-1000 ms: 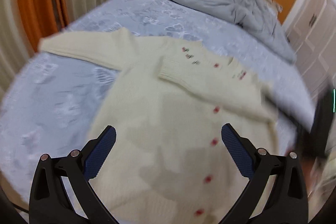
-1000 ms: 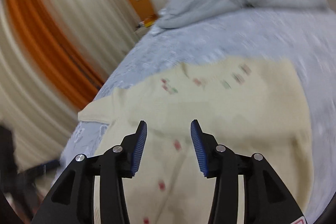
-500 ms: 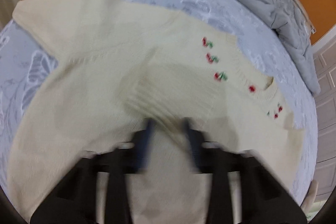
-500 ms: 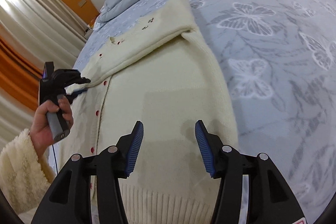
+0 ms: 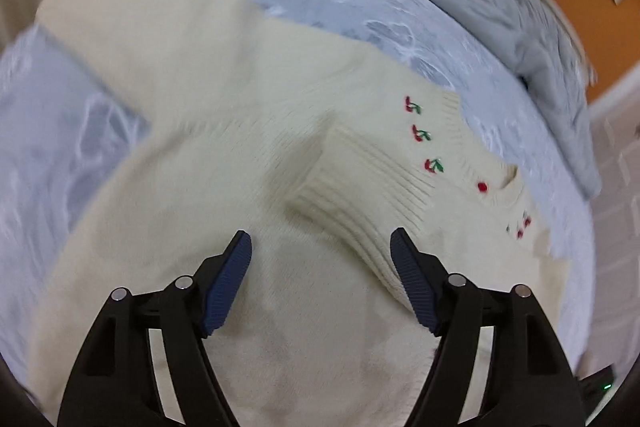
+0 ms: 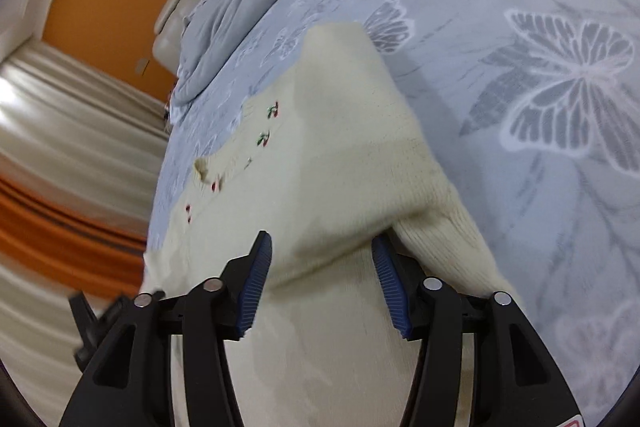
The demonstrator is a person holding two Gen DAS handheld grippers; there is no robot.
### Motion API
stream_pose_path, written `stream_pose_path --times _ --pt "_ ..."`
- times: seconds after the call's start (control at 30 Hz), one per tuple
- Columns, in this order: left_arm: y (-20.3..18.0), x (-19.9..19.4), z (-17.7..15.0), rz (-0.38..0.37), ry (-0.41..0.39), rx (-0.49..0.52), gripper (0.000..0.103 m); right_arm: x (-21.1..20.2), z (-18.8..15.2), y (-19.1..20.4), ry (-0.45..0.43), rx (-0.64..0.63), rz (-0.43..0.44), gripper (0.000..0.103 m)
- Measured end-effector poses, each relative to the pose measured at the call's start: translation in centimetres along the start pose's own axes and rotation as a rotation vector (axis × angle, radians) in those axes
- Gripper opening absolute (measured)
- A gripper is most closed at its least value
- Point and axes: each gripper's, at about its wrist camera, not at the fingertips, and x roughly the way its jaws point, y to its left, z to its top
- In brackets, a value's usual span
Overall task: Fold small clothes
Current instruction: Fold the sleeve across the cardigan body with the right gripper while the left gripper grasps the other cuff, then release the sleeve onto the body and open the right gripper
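Note:
A cream knit cardigan with red buttons and stitched cherries lies flat on the bed. One sleeve is folded across its chest, and the ribbed cuff ends just ahead of my left gripper. That gripper's jaws are opening, with the cuff's lower edge against the right fingertip and nothing pinched. In the right wrist view my right gripper is down on the cardigan at the folded sleeve's edge. Its jaws are opening slightly, and a raised fold of knit sits between the pads without being pressed.
The pale blue butterfly-print bedsheet spreads around the cardigan. A rumpled grey duvet lies by the padded headboard. Behind are an orange wall and cream and orange curtains. The other gripper shows blurred at lower left.
My left gripper dropped onto the cuff, closed almost fully, and has spread wide again. My right gripper rolled and sank from above the cardigan's body to the folded sleeve's edge.

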Motion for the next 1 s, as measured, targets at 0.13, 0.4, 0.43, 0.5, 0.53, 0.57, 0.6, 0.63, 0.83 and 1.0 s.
stream_pose_path --times 0.13,0.4,0.43,0.5,0.53,0.57,0.6,0.63,0.83,1.0 --pt "-1.3 1.7 1.1 -0.059 0.012 -0.01 0.034 1.4 1.3 -0.4 -0.028 0.091 0.02 0.037" --pt "-4.2 -1.2 3.5 -0.173 -0.215 0.096 0.011 -2.5 1.0 2.7 -0.226 -0.133 0.053 0.009" --pt "-3.8 0.9 3.0 -0.122 -0.159 0.12 0.011 -0.2 0.6 1.0 -0.146 -0.124 -0.032 0.009" --pt "-2.3 5.0 0.9 -0.058 -0.092 0.18 0.012 1.5 -0.6 -1.5 -0.135 -0.131 -0.044 0.004" --pt "-2.0 4.5 0.1 -0.089 -0.169 0.205 0.013 1.1 -0.3 -1.9 -0.138 -0.1 -0.005 0.004" --pt "-1.8 4.6 0.0 -0.101 -0.176 0.18 0.013 1.2 -0.1 -1.9 -0.134 -0.104 -0.009 0.005" --pt "-1.7 4.9 0.1 -0.116 -0.184 0.163 0.013 1.3 -0.1 -1.8 -0.134 -0.113 -0.015 0.005" --pt "-1.7 5.0 0.1 -0.12 -0.191 0.163 0.014 1.2 -0.1 -1.6 -0.137 -0.119 -0.016 0.006" --pt "-0.9 5.1 0.1 -0.171 -0.222 0.143 0.014 -4.3 -2.9 2.1 -0.255 -0.162 -0.151 0.021" --pt "-0.5 4.4 -0.5 -0.174 -0.23 0.145 0.014 -0.2 0.1 6.9 -0.106 -0.381 -0.16 0.008"
